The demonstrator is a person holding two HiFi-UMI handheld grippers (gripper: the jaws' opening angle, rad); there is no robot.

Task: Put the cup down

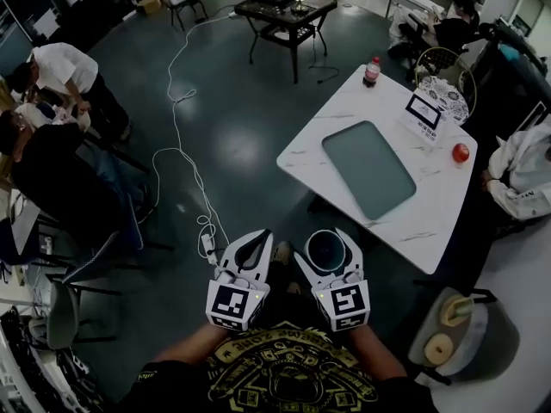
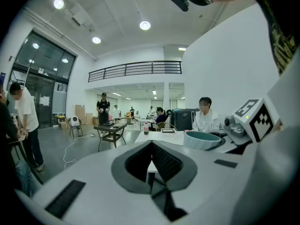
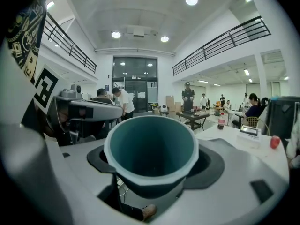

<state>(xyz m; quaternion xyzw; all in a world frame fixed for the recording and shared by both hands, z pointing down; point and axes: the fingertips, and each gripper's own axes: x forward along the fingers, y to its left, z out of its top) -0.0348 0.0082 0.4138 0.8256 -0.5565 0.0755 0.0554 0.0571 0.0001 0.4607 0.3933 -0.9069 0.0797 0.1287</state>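
The step in hand is the carry: the cup [image 3: 150,149] has not reached the surface [image 1: 426,222] yet. The right gripper [image 1: 327,248] has its jaws spread wide round the cup's body, one pad on each side, and holds it mouth up in the air just in front of the person. In the head view it hangs over the dark floor, short of the surface's near corner. The left gripper [image 1: 256,241] rides just beside it with its jaws drawn together on nothing (it looks to have no part in this).

The next move, as I judge it, is to carry the cup forward and to the right until it is over the surface. A likely spot is the bare marble near the corner, or the green mat [image 1: 368,169] in the middle. Then lower it level until the base sits flat, and only then open the jaws and draw straight back. The grip sits below the rim, so a tilted release could tip the cup.
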